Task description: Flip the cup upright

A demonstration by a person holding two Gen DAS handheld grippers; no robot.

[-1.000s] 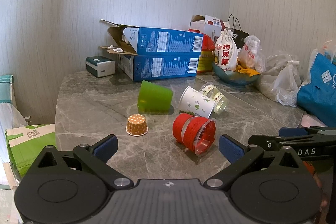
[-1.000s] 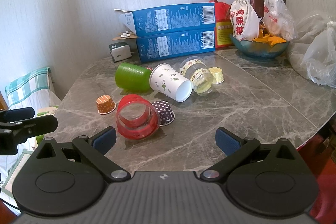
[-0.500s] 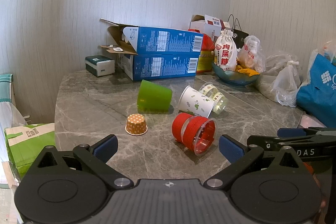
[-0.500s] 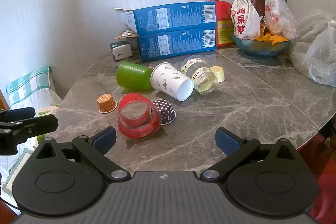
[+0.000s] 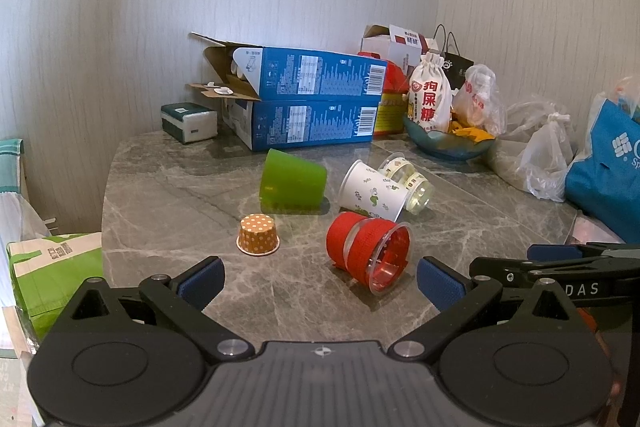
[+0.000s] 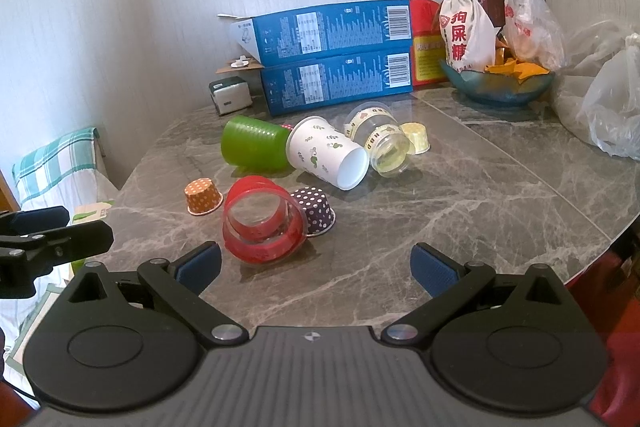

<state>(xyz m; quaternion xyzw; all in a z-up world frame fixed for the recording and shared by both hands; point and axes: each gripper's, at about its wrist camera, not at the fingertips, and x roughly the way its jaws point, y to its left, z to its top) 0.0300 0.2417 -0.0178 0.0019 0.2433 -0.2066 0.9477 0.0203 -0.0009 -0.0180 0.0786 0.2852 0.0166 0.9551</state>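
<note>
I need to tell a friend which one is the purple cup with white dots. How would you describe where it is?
Start at the two stacked blue boxes by the wall, then come forward over the marble table past the white paper cup lying on its side. The purple cup stands mouth down, touching the right side of the red cup. It alone is purple; its dotted twin is orange.
</note>
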